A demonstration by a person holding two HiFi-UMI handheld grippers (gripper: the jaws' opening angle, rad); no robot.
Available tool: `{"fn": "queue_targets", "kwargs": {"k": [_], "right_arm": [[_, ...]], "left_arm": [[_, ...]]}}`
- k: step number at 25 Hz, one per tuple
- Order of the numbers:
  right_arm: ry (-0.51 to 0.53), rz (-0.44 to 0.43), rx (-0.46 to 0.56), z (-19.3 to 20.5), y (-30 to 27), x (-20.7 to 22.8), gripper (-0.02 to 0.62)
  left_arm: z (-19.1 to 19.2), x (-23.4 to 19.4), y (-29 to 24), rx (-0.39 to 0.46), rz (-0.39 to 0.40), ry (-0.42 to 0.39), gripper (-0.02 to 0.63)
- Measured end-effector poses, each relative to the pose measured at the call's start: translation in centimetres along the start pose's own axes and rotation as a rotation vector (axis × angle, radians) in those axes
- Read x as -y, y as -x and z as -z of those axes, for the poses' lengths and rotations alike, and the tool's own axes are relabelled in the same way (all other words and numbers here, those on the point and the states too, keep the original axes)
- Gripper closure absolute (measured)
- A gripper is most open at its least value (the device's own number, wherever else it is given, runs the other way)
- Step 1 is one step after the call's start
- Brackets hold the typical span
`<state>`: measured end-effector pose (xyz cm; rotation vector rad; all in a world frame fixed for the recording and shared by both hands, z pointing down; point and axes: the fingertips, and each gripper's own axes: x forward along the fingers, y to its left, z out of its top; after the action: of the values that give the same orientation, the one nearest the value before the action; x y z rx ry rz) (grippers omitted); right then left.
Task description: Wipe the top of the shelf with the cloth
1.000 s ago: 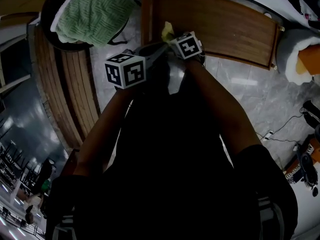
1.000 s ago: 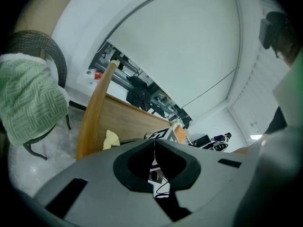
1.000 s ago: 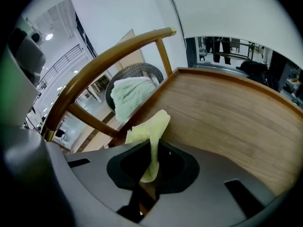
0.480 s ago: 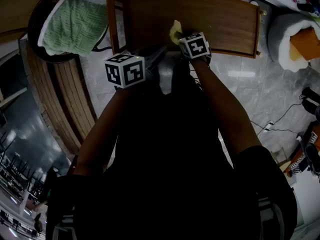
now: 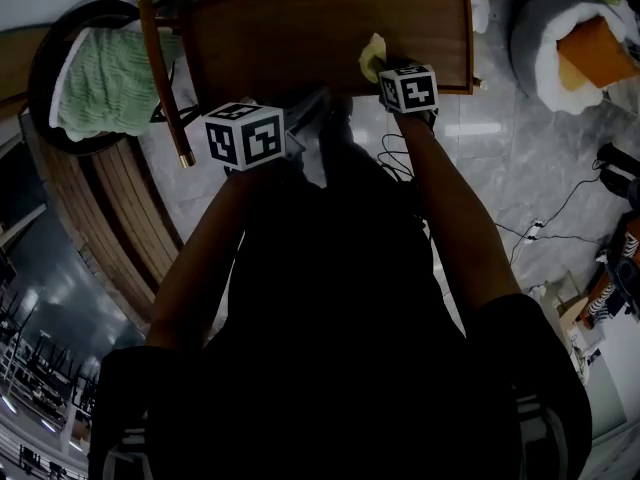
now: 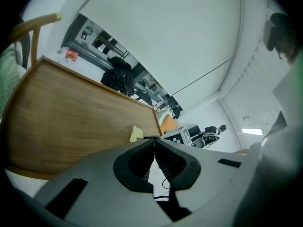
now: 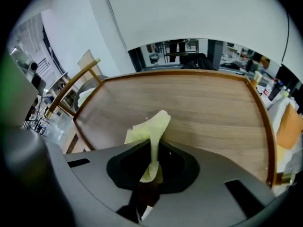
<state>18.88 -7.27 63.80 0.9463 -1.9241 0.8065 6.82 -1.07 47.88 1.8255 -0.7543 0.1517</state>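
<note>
Cloth (image 7: 150, 126): pale yellow, one crumpled end pinched in the right gripper; the free end stands up past the jaw tips over the near edge of the shelf top.
Right gripper (image 7: 152, 167): jaws pressed onto the cloth, which runs down between them into the dark throat; how far in it reaches is lost in shadow.
Left gripper (image 6: 154, 144): jaws pressed together with nothing between them, held just off the near edge of the shelf top, left of the right gripper.
Shelf top (image 5: 300, 28): brown wood with a raised rim; its far corners are cut off in the head view.
Contact: whether the cloth touches the wood cannot be told from any view.
Person's body (image 5: 340, 348): dark, fills the lower head view and hides the floor beneath and both forearms' outlines.
Green towel (image 5: 95, 78): lies in a dark round basket (image 5: 40, 68) at the left, partly crossed by a wooden rod (image 5: 160, 78).
Cables (image 5: 560, 228): thin on the grey floor at right, ends hard to follow.
</note>
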Motion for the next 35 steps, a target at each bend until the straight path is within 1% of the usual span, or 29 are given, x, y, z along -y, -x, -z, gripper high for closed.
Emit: {"fn": "queue_targets", "kwargs": {"k": [6, 12, 16, 20, 22, 23, 24, 25, 26, 28, 30, 32, 34, 35], "right_arm": [[-0.072, 0.099, 0.012, 2.4, 3.6, 8.2, 0.549], [-0.137, 0.212, 0.024, 3.9, 6.8, 13.9, 0.549], [-0.174, 0.27, 0.01, 5.0, 8.0, 16.1, 0.549], [-0.216, 0.318, 0.008, 5.0, 8.4, 17.2, 0.549], [-0.22, 0.323, 0.006, 5.1, 8.3, 17.3, 0.549], [-0.229, 0.312, 0.021, 4.9, 8.4, 17.3, 0.549], [-0.245, 0.281, 0.063, 4.2, 8.7, 17.1, 0.551], [-0.262, 0.224, 0.135, 2.7, 9.4, 16.5, 0.551], [-0.272, 0.142, 0.226, 0.6, 10.5, 15.5, 0.551], [-0.25, -0.049, 0.418, -4.6, 14.1, 12.3, 0.551], [-0.193, -0.225, 0.599, -9.8, 19.0, 8.6, 0.551], [-0.13, -0.411, 0.785, -14.4, 25.2, 4.8, 0.551], [-0.056, -0.594, 0.955, -17.9, 32.1, 0.8, 0.55], [-0.002, -0.661, 1.018, -18.9, 35.2, -1.2, 0.55]], "left_arm": [[0.7, 2.5, -4.5, -0.025, 0.025, -0.019, 0.594], [1.6, 4.9, -7.4, -0.046, 0.051, -0.037, 0.594], [2.0, 5.6, -8.0, -0.055, 0.053, -0.05, 0.594], [1.3, 5.8, -7.2, -0.032, 0.041, -0.069, 0.594], [0.9, 6.1, -6.3, -0.009, 0.029, -0.076, 0.594], [0.6, 6.2, -5.8, 0.004, 0.022, -0.078, 0.594], [0.3, 6.4, -5.3, 0.019, 0.016, -0.08, 0.594], [0.0, 6.6, -4.7, 0.035, 0.01, -0.082, 0.594], [-0.4, 6.8, -4.1, 0.052, 0.005, -0.086, 0.594], [-1.4, 7.2, -2.6, 0.087, -0.006, -0.102, 0.594], [-2.7, 7.6, -0.8, 0.125, -0.004, -0.122, 0.594], [-4.2, 8.5, 1.1, 0.171, 0.023, -0.145, 0.594], [-6.0, 10.0, 3.3, 0.225, 0.082, -0.184, 0.594], [-6.8, 11.0, 4.5, 0.254, 0.12, -0.208, 0.594]]}}
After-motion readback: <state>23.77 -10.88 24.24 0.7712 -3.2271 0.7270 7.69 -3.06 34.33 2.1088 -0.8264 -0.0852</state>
